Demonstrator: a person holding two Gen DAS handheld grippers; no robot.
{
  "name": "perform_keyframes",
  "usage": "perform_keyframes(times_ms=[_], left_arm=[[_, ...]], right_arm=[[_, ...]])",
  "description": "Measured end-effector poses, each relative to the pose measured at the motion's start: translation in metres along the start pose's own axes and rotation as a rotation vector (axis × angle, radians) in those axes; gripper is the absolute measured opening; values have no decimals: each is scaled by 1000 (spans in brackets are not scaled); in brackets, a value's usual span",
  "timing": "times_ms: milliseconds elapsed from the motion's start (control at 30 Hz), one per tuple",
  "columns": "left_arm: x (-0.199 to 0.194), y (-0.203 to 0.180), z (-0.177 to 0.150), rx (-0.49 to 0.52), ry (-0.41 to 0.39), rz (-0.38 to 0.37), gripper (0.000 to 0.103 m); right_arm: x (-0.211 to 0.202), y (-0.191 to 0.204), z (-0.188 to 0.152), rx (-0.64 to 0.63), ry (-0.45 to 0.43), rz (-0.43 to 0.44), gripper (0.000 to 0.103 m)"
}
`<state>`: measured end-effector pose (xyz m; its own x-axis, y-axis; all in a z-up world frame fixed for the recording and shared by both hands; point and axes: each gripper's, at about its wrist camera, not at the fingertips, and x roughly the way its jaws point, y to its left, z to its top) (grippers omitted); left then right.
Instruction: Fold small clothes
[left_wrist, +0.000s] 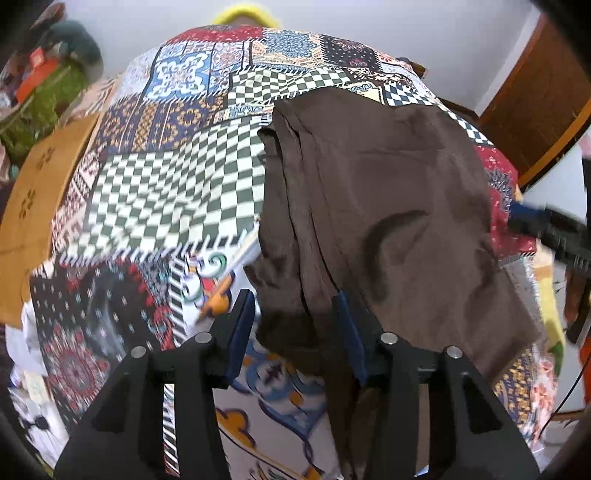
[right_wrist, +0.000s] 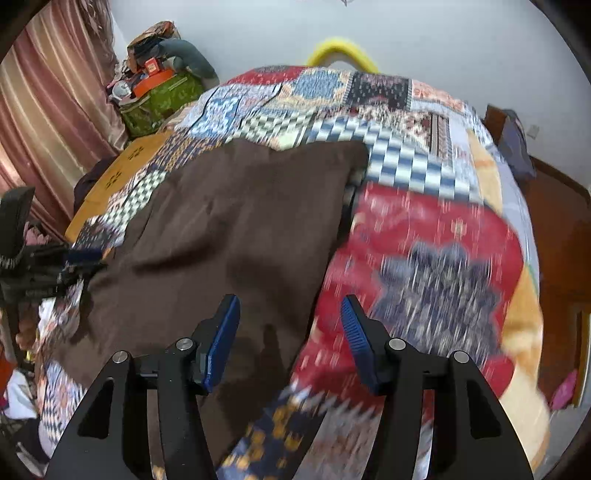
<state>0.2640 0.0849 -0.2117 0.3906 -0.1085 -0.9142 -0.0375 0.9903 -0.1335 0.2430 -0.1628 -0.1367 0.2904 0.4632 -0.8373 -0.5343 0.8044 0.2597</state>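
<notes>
A brown garment (left_wrist: 388, 206) is spread on a patchwork bedspread (left_wrist: 173, 184), lying ahead of both tools. The left gripper (left_wrist: 295, 317) is seen with its jaws parted wide; bunched cloth sits between them at the near edge, but it is not pinched, and whether the right-hand pad touches the fabric cannot be told. The right gripper (right_wrist: 290, 328) is likewise held wide open and empty, the garment's right edge running forward from between its fingers, with brown cloth under the left finger and red patchwork under the right. It is judged that a corner is about to be taken: the near hem should be gathered between the pads before closing, so that only the garment, not the bedspread beneath, is caught, and both corners should be lifted evenly. The fabric looks soft, matte and limp, creased into long folds on its left side and a shallow curved wrinkle near the middle; the bedspread is flat, printed in checks and medallions.
</notes>
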Motion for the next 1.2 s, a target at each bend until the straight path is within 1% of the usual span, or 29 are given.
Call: perform_keyframes(times_ms=[100, 233, 333, 400, 433, 500, 533, 567, 633, 800, 900, 933, 1000, 1067, 1100, 1133, 1200], left_arm=[[-8, -2, -7, -25, -13, -24, 46], [-14, -7, -13, -29, -20, -59, 46], [-9, -15, -18, -25, 7, -78, 46], [-2, -20, -20, -13, 29, -71, 46], [2, -22, -21, -9, 37, -72, 46], [5, -23, -22, -13, 38, -68, 44], [5, -25, -21, -17, 31, -66, 38], [4, -25, -19, -17, 26, -58, 29], [0, -26, -17, -10, 15, -36, 22], [-15, -20, -11, -45, 2, -120, 22], [-18, -18, -10, -63, 13, -137, 22], [-19, -18, -9, -68, 17, -142, 23], [-21, -18, -10, -79, 18, -144, 30], [-25, -19, -11, -79, 4, -151, 45], [-26, -20, -11, -75, -2, -152, 49], [-29, -23, -12, -68, -10, -151, 52], [-32, -28, -13, -49, -21, -145, 54]], right_arm=[[-1, 8, -20, 6, 23, 12, 53], [4, 18, -43, 13, 49, 29, 53], [11, 23, -54, 19, 70, 24, 53], [15, 25, -57, 22, 84, 28, 53], [15, 26, -58, 20, 77, 20, 53], [16, 28, -59, 15, 72, 15, 53], [16, 29, -59, 14, 72, 17, 53], [16, 30, -59, 11, 71, 15, 53], [15, 33, -60, -3, 69, 8, 53], [15, 36, -61, -32, 60, 2, 53], [16, 34, -62, -27, 56, 9, 53], [15, 35, -64, -25, 56, 10, 53], [15, 35, -65, -26, 54, 11, 53], [14, 36, -67, -26, 52, 12, 53], [14, 36, -67, -24, 52, 13, 53], [14, 36, -68, -23, 51, 14, 53], [13, 38, -70, -21, 50, 15, 53]])
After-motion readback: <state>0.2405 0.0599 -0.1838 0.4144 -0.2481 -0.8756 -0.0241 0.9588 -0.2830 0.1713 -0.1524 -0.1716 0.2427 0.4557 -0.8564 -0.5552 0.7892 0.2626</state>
